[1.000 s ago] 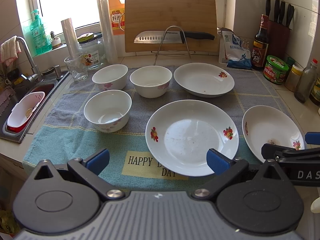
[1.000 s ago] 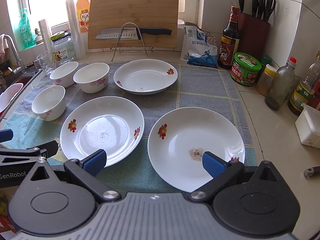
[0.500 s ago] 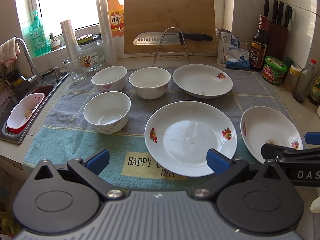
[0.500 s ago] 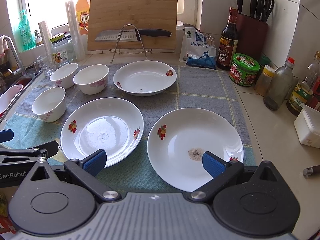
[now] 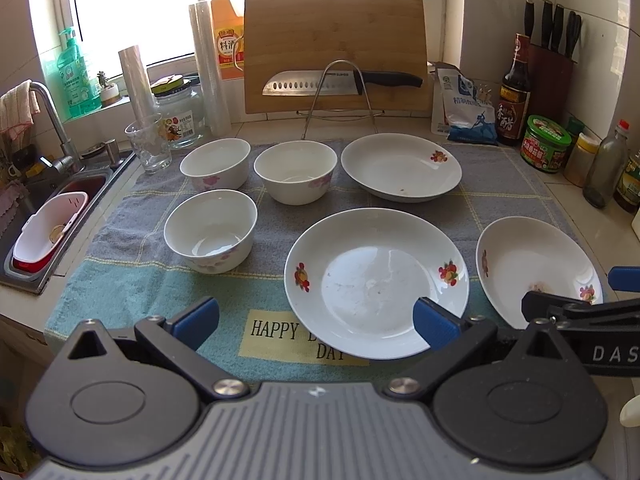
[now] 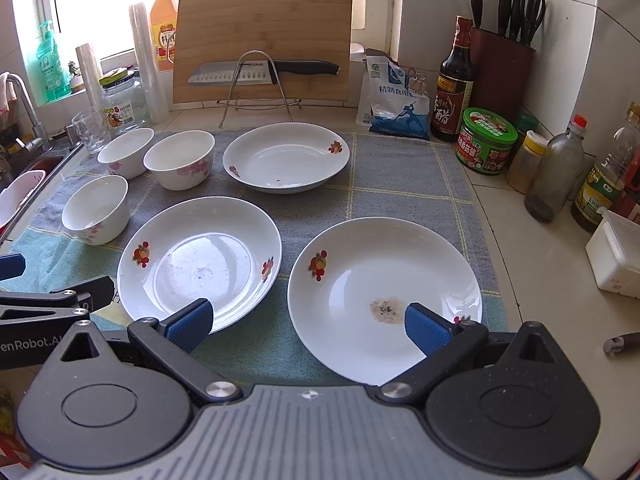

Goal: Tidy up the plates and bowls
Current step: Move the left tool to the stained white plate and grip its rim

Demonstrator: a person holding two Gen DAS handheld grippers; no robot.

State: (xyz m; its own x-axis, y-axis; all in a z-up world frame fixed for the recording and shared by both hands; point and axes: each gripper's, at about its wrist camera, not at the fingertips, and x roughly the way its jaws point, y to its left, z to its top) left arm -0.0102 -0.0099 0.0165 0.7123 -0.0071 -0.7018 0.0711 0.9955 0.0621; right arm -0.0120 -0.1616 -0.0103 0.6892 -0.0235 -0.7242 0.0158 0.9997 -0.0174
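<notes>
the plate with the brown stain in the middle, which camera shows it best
The right wrist view: the stained plate sits nearly whole, its brown speckled patch plain, with only the near rim behind the right hand-held gripper. The left wrist view catches it at the far right, squashed and partly hidden.

On the towel (image 5: 120, 280) sit three white bowls (image 5: 211, 231), grouped at its sink-side end, and three white plates (image 5: 376, 280) spread across the rest. One glass (image 5: 149, 148) stands just off its far corner.

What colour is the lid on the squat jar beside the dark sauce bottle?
Green, on the squat round jar; the right wrist view shows it best.
</notes>
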